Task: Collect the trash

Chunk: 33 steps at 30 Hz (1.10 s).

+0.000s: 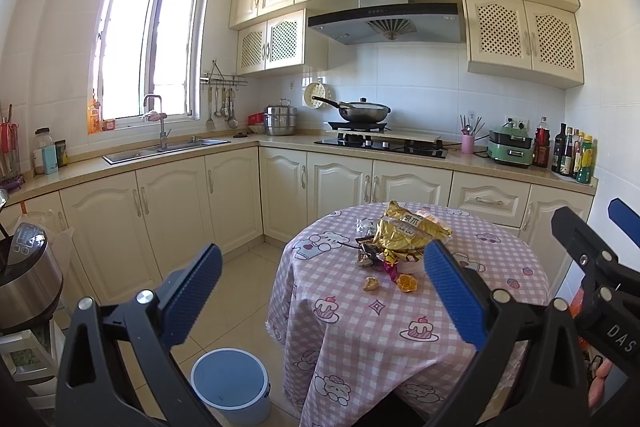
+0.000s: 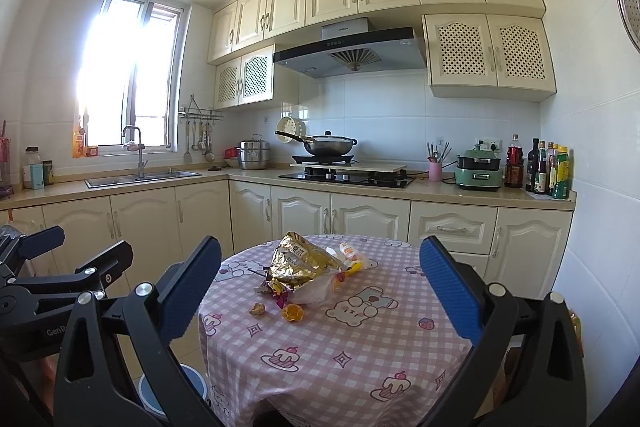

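We are finding the trash [image 1: 404, 235] lying uncollected in a heap at the centre of the left wrist frame, on the far half of the round table [image 1: 400, 327]. A crumpled gold foil bag [image 2: 298, 261] is sitting on top of smaller wrappers and a clear plastic bag. Just in front of the heap, slightly apart from it, an orange peel [image 1: 407, 283] and a small brownish scrap [image 1: 371, 283] are resting on the pink checked tablecloth.

We are seeing the blue bin [image 1: 230, 383] standing on the floor at the lower left of that frame, beside the table; what shows of its inside is looking bare, so we are judging that nothing has gone in yet.

The left gripper [image 1: 320, 291] is hovering short of the table with its jaws spread wide and nothing between them. The right gripper [image 2: 320, 287] is likewise hanging wide apart and empty, framing the heap in its own view.

We are judging the task to be at its very start: every piece is waiting to be picked up and dropped in the bin. The kitchen counter [image 1: 256, 141], along the middle of the frame behind the table, is playing no part.
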### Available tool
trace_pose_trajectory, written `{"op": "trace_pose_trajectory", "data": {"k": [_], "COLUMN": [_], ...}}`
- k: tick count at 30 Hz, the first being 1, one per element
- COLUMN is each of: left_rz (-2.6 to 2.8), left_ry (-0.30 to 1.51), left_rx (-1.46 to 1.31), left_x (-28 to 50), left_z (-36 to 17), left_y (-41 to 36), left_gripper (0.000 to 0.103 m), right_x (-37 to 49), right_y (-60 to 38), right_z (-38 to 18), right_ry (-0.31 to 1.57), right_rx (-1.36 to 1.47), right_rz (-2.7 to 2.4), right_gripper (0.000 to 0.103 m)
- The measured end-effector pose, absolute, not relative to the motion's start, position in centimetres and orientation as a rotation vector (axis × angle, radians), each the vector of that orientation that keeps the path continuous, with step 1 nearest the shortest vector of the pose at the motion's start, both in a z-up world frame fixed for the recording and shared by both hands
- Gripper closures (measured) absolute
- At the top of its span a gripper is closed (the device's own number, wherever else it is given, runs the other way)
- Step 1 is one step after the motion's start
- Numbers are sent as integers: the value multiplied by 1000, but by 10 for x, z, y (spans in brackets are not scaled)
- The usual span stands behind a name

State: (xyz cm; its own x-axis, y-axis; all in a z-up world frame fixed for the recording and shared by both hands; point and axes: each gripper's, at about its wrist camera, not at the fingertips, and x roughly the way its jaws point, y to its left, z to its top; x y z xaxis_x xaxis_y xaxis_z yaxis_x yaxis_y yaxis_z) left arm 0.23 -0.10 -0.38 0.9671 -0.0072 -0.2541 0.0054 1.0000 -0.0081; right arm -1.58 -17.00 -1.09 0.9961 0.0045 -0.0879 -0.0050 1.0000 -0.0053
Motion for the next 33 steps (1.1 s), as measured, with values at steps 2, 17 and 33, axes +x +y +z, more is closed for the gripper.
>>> {"op": "trace_pose_trajectory", "data": {"k": [2,17,33], "left_rz": [-7,6,23], "left_ry": [257,284,330], "left_rx": [-7,-3,15], "left_x": [2,8,37], "left_z": [-4,-11,-21], "left_y": [-1,1,-1], "left_gripper": [4,4,4], "right_x": [-16,-4,18], "right_y": [-170,-176,-177], "right_z": [-11,-17,-26], "right_ry": [88,143,169], "right_rx": [-5,33,10], "right_rz": [5,44,36], "right_gripper": [7,7,7]}}
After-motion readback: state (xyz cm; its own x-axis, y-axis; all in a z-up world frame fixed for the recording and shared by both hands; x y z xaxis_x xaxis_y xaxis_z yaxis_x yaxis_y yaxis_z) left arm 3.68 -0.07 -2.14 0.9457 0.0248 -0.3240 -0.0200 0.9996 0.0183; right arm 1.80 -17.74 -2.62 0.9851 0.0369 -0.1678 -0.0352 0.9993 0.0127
